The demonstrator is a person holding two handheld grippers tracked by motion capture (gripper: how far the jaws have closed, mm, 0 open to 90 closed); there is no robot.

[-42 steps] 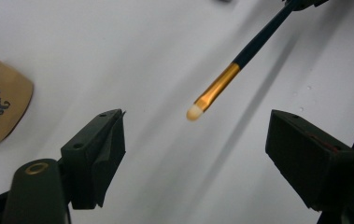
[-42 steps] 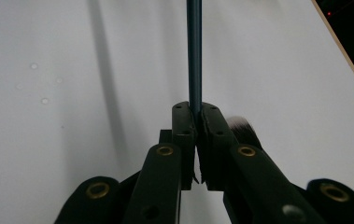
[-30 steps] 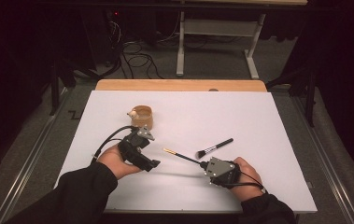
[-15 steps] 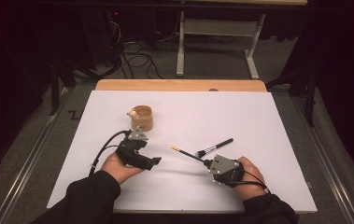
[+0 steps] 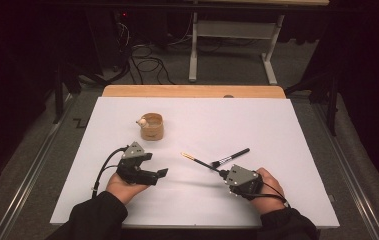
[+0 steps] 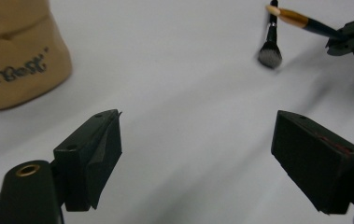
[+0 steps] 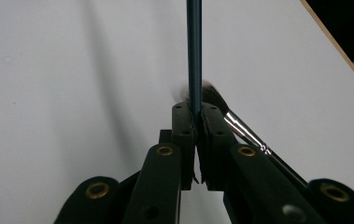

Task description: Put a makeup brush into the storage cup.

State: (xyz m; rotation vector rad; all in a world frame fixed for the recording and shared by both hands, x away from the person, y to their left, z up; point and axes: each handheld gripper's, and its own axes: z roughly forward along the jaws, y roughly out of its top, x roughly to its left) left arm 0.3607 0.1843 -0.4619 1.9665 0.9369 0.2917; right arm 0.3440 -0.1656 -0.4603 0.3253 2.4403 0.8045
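At four o'clock on white table (image 5: pixel 277 125), right gripper (image 5: pixel 221 173) clamped on slim dark gold-tipped brush (image 5: pixel 197 161): carry toward tan cup (image 5: pixel 152 127) at ten o'clock, tip kept level, left gripper (image 5: pixel 161 172) spread wide, empty.

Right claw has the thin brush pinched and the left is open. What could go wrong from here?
The right claw grips the thin brush near one end, so the long free end could swing or slip. The makeup brush lies right beside that claw and may get knocked. The open left claw could bump the cup.
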